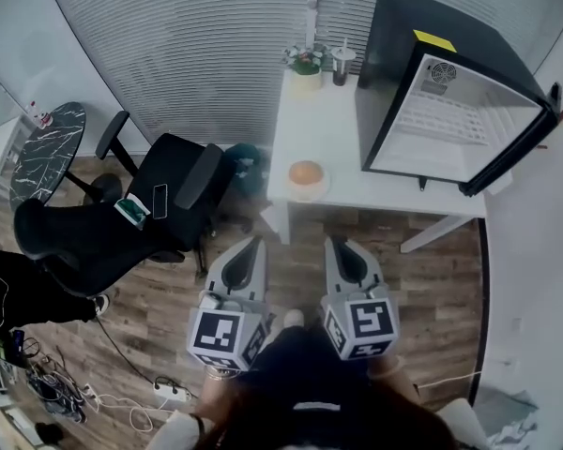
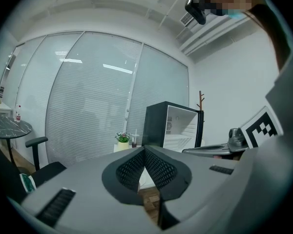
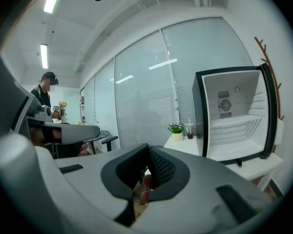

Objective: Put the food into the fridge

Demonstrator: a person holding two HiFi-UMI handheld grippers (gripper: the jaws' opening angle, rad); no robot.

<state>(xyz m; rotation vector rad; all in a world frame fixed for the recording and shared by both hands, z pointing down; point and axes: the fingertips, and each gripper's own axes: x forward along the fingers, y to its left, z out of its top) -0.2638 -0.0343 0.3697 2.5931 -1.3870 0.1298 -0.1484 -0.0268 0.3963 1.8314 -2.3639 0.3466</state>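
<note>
Tongs first: our left gripper (image 1: 253,244) and right gripper (image 1: 336,244) are both pinched closed and empty; we hold them side by side pointing to twelve o'clock, which reads as an approach, not yet a grasp; the food (image 1: 305,172), round and orange, sits on its plate (image 1: 309,192) near the front edge of the white table (image 1: 333,129), dead ahead at twelve; the fridge (image 1: 450,111) stands open at two o'clock on that table, ready to receive it; we judge the jaws must part first.
</note>
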